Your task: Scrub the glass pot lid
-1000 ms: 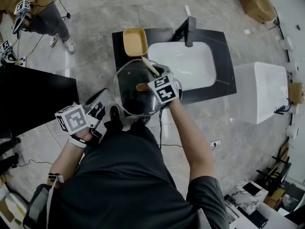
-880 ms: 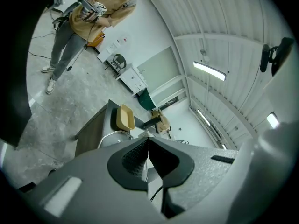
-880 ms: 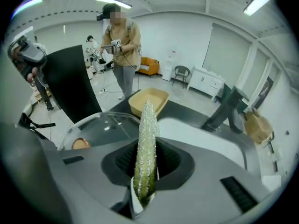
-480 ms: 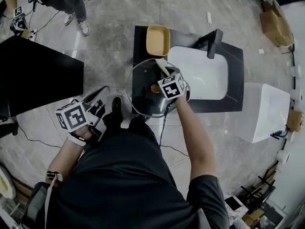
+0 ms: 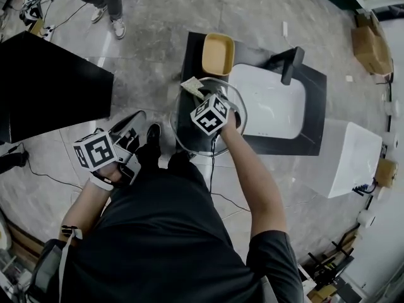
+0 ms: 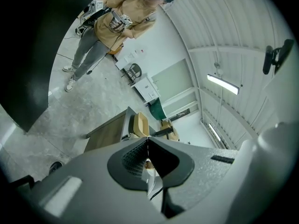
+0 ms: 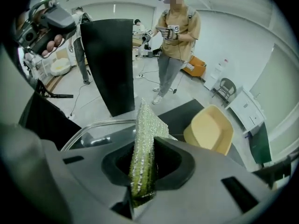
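Observation:
The round glass pot lid [image 5: 188,133] lies over the front left corner of the black counter [image 5: 192,52]. Its rim [image 7: 93,129] also shows in the right gripper view. My right gripper [image 5: 201,98] is over the lid, shut on a green scouring sponge [image 5: 192,86] with a glittery face [image 7: 145,139] that sticks up from the jaws [image 7: 145,171]. The sponge's tip reaches the lid's far left rim. My left gripper [image 5: 140,120] hangs left of the counter, apart from the lid, jaws closed with nothing between them [image 6: 148,148]. The marker cube hides the lid's knob.
A white sink basin [image 5: 271,103] with a black faucet [image 5: 288,63] fills the counter's right part. A yellow tub [image 5: 218,53] stands at its far left. A black table [image 5: 44,87] is to the left, a white box [image 5: 350,156] to the right. A person [image 7: 175,31] stands beyond.
My right gripper has swept the sponge from the lid's middle right to its far left rim, and the cube now covers the knob. The left gripper has stayed put.

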Motion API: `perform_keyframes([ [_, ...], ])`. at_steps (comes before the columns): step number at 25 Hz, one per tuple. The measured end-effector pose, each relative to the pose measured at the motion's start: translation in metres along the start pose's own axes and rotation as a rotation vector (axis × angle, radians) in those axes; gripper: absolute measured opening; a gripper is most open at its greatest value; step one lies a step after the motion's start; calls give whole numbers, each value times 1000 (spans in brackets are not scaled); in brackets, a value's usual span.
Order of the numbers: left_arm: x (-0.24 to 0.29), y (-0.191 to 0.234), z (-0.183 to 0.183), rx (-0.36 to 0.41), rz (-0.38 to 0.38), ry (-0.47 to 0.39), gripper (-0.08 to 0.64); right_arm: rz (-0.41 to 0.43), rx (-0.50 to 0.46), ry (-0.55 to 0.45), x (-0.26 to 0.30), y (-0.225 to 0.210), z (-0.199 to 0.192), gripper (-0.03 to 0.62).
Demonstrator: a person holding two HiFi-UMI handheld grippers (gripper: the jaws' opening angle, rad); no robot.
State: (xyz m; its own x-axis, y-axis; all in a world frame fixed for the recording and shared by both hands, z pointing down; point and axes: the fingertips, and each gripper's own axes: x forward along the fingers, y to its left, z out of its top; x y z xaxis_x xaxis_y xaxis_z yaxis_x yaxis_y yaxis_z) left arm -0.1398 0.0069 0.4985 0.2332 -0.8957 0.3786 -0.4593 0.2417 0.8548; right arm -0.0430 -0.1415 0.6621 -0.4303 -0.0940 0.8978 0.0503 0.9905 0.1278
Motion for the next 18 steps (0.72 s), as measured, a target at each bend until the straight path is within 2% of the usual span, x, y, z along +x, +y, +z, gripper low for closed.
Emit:
perform_keyframes([
  [7, -9, 5, -1, -18, 15, -32, 2, 86, -245, 25, 9, 45, 20, 55],
  [12, -20, 17, 0, -35, 45, -56, 2, 147, -324, 27, 7, 77, 31, 55],
  [18, -11, 2, 2, -10, 20, -40, 2, 203, -431, 44, 1, 117, 29, 55],
])
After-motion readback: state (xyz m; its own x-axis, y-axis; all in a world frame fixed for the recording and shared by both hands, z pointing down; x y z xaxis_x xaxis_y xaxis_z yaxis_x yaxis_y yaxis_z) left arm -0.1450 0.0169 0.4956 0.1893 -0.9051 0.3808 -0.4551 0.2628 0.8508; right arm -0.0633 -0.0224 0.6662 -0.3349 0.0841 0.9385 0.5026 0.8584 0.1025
